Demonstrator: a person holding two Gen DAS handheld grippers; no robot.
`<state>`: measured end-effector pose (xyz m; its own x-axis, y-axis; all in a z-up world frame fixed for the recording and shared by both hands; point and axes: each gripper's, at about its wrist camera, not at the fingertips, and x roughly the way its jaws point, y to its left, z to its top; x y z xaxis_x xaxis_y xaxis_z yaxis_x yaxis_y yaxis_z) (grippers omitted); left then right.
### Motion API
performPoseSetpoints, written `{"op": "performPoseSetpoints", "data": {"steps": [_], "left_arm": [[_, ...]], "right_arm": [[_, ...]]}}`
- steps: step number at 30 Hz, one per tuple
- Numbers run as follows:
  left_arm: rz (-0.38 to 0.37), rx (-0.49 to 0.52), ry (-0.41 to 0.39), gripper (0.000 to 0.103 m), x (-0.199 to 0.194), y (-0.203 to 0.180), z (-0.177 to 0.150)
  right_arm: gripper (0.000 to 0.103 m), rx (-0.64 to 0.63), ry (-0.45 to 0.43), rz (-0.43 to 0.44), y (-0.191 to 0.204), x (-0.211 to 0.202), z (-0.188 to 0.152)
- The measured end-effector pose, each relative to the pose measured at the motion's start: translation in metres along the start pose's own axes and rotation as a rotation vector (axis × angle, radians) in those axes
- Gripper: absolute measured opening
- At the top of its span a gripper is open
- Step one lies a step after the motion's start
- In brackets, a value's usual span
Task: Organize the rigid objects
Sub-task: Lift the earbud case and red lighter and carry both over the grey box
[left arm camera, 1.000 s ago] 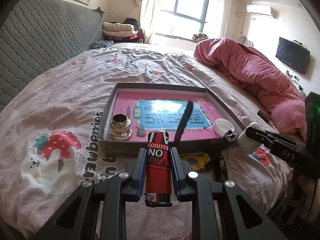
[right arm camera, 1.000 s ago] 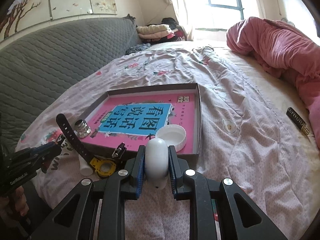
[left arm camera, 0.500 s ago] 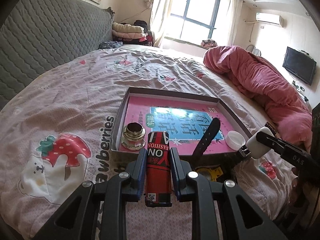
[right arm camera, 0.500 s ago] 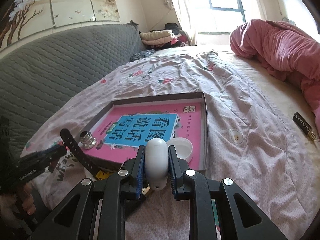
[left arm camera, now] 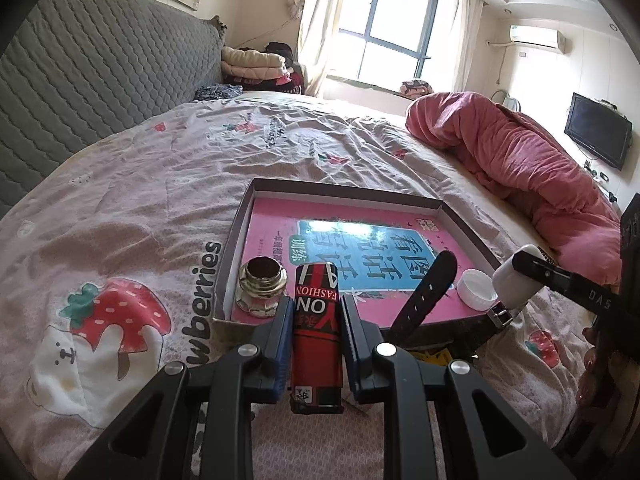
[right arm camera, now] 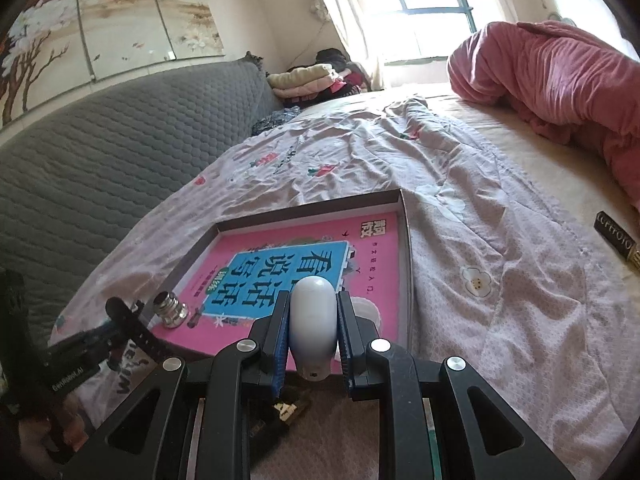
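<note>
My left hand-held gripper (left arm camera: 316, 320) is clamped on a red lighter (left arm camera: 317, 336) with "FASHION" printed on it, its blue pads pressing both long sides, and the lighter hangs just short of the near edge of the shallow cardboard box lid (left arm camera: 466, 232) that lies on the bed (left arm camera: 120, 200). My right hand-held gripper (right arm camera: 313, 330) is closed on a smooth white oval case (right arm camera: 313, 322), held upright between the pads, just over the near right corner of the same lid. A pink and blue booklet (left arm camera: 360, 240) with Chinese characters covers the lid's floor. On it, in the near left corner, stands a small metal threaded fitting (left arm camera: 261, 290); near the right corner lies a white plastic cap (left arm camera: 475, 286), which in the right wrist view is mostly hidden behind the case. A black watch strap (left arm camera: 428, 294) rises at a slant in front of the lid's near wall, its tip over the booklet, and something yellow (left arm camera: 434, 356) shows beneath its lower end, too hidden for me to tell what it is. On the bedsheet well to the right of the lid lies a small dark rectangular bar with gold lettering (right arm camera: 618, 240). A pink quilt (left arm camera: 520, 168) is bunched along the far right side of the bed, and the grey padded headboard (left arm camera: 80, 92) runs along the left. Both grippers point down at a slant toward the lid.
</note>
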<state>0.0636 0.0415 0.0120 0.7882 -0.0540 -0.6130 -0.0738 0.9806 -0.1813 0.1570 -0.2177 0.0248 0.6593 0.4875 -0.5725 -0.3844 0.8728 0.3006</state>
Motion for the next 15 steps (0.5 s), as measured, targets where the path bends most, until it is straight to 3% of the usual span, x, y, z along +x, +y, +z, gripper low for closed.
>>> {"op": "performPoseSetpoints", "data": {"steps": [15], "left_arm": [[-0.014,0.019,-0.008,0.023,0.028,-0.005,0.011]], "right_arm": [[0.022,0.003,0.032,0.049,0.005,0.026,0.003]]}}
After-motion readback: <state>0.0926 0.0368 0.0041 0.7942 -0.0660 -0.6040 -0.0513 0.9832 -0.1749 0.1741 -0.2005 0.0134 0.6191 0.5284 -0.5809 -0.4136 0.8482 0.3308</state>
